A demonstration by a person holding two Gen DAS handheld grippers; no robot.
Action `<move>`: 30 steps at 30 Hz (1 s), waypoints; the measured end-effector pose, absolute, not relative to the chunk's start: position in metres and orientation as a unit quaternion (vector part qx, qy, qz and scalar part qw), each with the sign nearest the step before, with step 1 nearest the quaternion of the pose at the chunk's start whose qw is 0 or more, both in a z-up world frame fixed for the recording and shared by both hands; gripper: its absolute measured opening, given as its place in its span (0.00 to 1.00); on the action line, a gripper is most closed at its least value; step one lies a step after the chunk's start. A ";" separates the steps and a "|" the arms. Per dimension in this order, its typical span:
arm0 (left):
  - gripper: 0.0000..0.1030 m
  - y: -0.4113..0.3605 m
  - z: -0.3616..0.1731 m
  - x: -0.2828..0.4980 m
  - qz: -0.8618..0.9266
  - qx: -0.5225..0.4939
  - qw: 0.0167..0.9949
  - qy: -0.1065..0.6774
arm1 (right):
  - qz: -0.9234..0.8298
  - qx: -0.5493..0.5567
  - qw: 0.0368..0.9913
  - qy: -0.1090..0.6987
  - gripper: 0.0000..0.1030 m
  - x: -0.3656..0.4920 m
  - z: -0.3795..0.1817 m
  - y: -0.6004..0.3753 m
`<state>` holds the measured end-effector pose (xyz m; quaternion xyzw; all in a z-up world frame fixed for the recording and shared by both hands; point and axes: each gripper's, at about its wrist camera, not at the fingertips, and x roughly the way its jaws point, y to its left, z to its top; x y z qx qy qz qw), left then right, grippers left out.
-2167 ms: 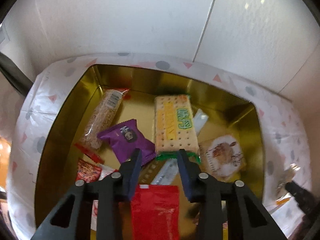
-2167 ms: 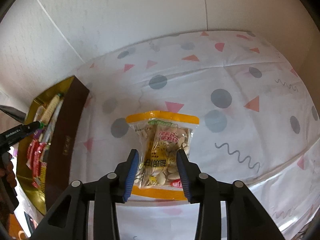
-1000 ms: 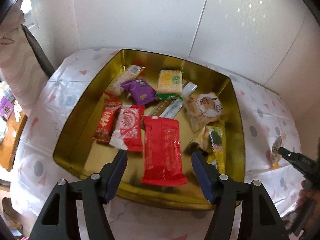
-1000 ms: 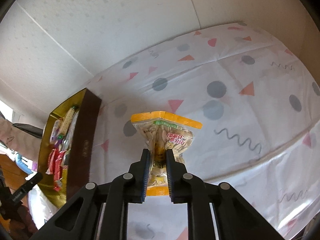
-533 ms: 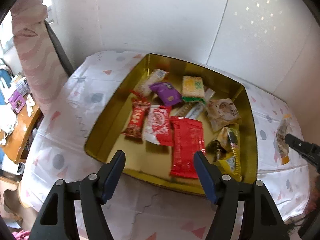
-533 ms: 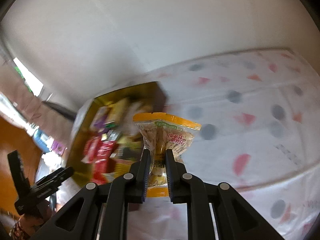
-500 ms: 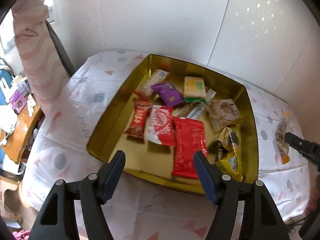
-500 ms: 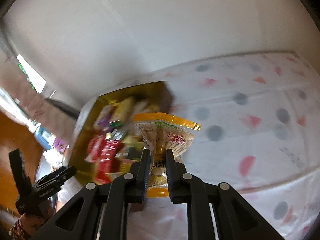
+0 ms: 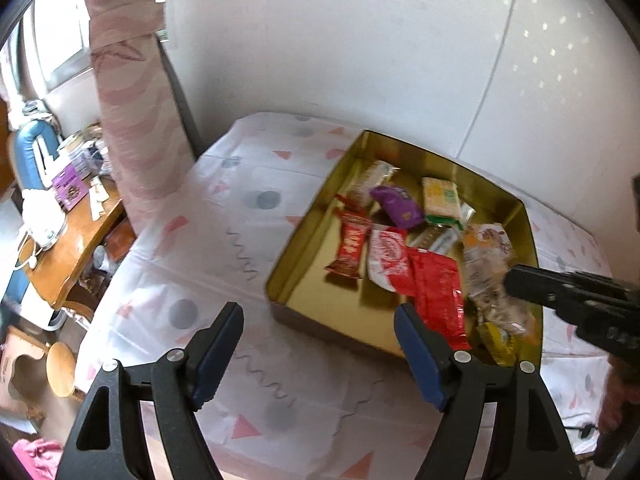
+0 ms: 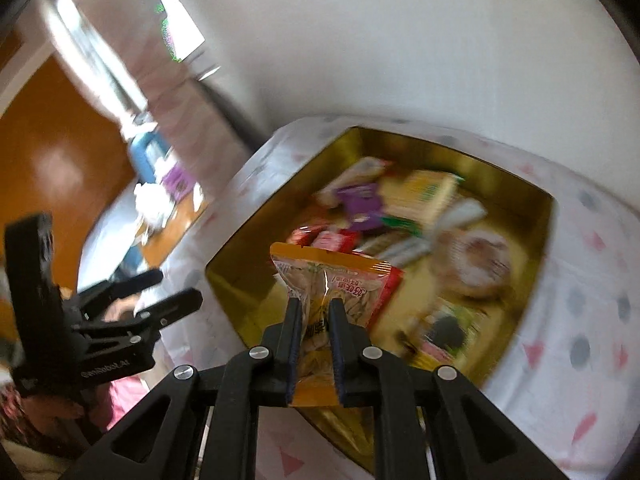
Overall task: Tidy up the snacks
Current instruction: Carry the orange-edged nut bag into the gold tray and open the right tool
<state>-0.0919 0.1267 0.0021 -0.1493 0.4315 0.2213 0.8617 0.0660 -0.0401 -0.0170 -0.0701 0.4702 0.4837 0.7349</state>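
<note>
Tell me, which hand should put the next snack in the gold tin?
The right. Its fingers already pinch the nut packet above the gold tin. The left gripper is open, holds nothing, and hangs over the tablecloth.

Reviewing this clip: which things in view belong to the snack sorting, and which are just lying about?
Job:
- gold tin
- packets in it, such as the purple packet and cracker pack
- nut bag, clamped in the right gripper
- left gripper, empty

Lying about:
- purple box on the wooden desk
- pink curtain

Pink patterned curtain [image 9: 132, 92], cluttered wooden side table [image 9: 68, 252], white wall [image 9: 360, 40]
</note>
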 end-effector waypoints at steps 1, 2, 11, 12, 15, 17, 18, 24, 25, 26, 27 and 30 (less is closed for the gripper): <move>0.76 0.130 0.003 -0.096 0.226 -0.152 0.861 0.429 | 0.492 -0.088 0.728 0.470 0.13 0.063 -0.019 -0.031; 0.76 0.131 0.003 -0.098 0.229 -0.153 0.861 0.428 | 0.498 -0.098 0.722 0.470 0.13 0.062 -0.021 -0.027; 0.76 0.151 0.002 -0.124 0.261 -0.180 0.850 0.422 | 0.545 -0.189 0.661 0.480 0.17 0.041 -0.051 0.040; 0.76 0.152 0.001 -0.126 0.263 -0.182 0.848 0.422 | 0.543 -0.196 0.658 0.483 0.22 0.040 -0.056 0.045; 0.76 0.154 0.001 -0.129 0.267 -0.185 0.847 0.422 | 0.538 -0.167 0.655 0.503 0.25 0.047 -0.063 0.048; 0.77 0.155 0.000 -0.130 0.269 -0.183 0.846 0.422 | 0.532 -0.137 0.664 0.507 0.26 0.051 -0.058 0.040; 0.77 0.155 0.000 -0.130 0.269 -0.183 0.846 0.423 | 0.529 -0.124 0.668 0.509 0.26 0.053 -0.055 0.035; 0.77 0.153 -0.002 -0.123 0.261 -0.183 0.846 0.427 | 0.496 -0.123 0.677 0.529 0.19 0.053 -0.063 0.020; 0.77 0.152 -0.002 -0.122 0.259 -0.181 0.847 0.427 | 0.495 -0.122 0.678 0.530 0.19 0.054 -0.065 0.021; 0.77 0.151 -0.001 -0.120 0.257 -0.180 0.849 0.427 | 0.492 -0.121 0.682 0.528 0.19 0.055 -0.066 0.021; 0.77 0.150 -0.001 -0.118 0.253 -0.178 0.850 0.427 | 0.488 -0.120 0.682 0.531 0.19 0.056 -0.068 0.022; 0.77 0.146 -0.002 -0.114 0.244 -0.173 0.851 0.432 | 0.465 -0.123 0.681 0.553 0.19 0.062 -0.082 0.024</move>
